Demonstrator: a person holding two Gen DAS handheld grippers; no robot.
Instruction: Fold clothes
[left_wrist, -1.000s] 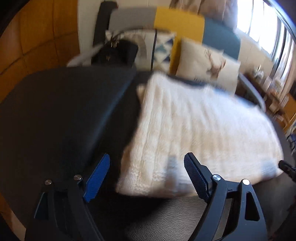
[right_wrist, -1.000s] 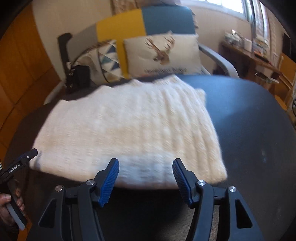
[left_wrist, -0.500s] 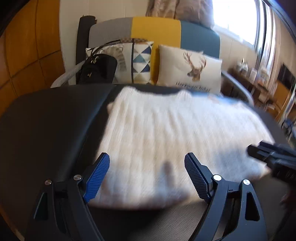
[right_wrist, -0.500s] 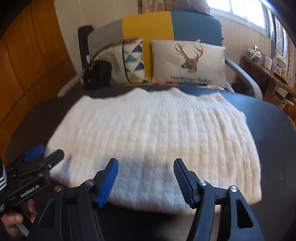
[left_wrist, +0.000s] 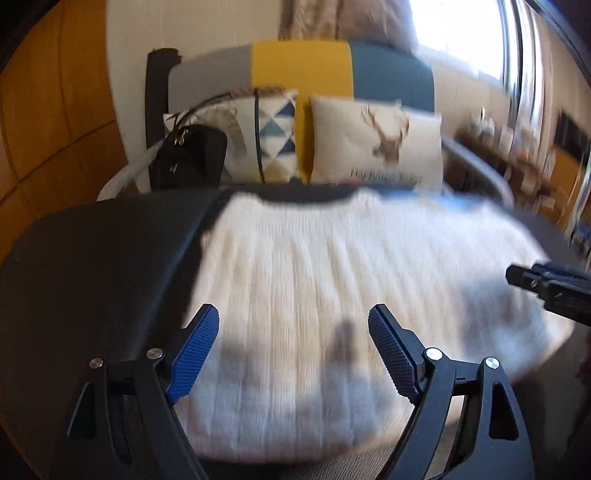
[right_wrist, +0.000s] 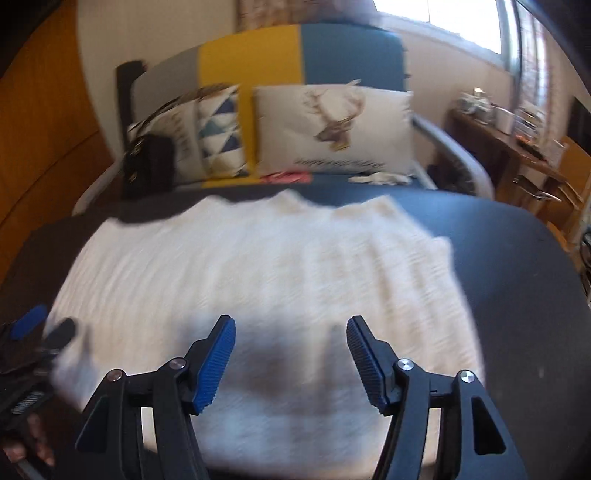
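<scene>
A white ribbed knit sweater (left_wrist: 332, 280) (right_wrist: 258, 266) lies folded flat on a dark round table (left_wrist: 92, 258) (right_wrist: 517, 258). My left gripper (left_wrist: 293, 332) hovers open over the sweater's near left part, nothing between its blue pads. My right gripper (right_wrist: 291, 338) hangs open over the sweater's near edge, also holding nothing. The right gripper's dark tip (left_wrist: 546, 284) shows at the right edge of the left wrist view. The left gripper (right_wrist: 33, 332) and a hand (right_wrist: 29, 439) appear at the lower left of the right wrist view. Both views are blurred.
Behind the table stands a grey, yellow and blue sofa (left_wrist: 303, 62) (right_wrist: 295, 51) with a deer cushion (left_wrist: 376, 144) (right_wrist: 332, 129), a triangle-patterned cushion (left_wrist: 266, 133) and a black bag (left_wrist: 188, 158) (right_wrist: 147, 166). A cluttered wooden side table (right_wrist: 509, 147) is at the right. Wooden panelling (left_wrist: 48, 129) lines the left.
Both grippers have come in over the sweater's near edge and risen a little, still open. The left view swung right to face the sofa squarely. The sweater lies as before.
</scene>
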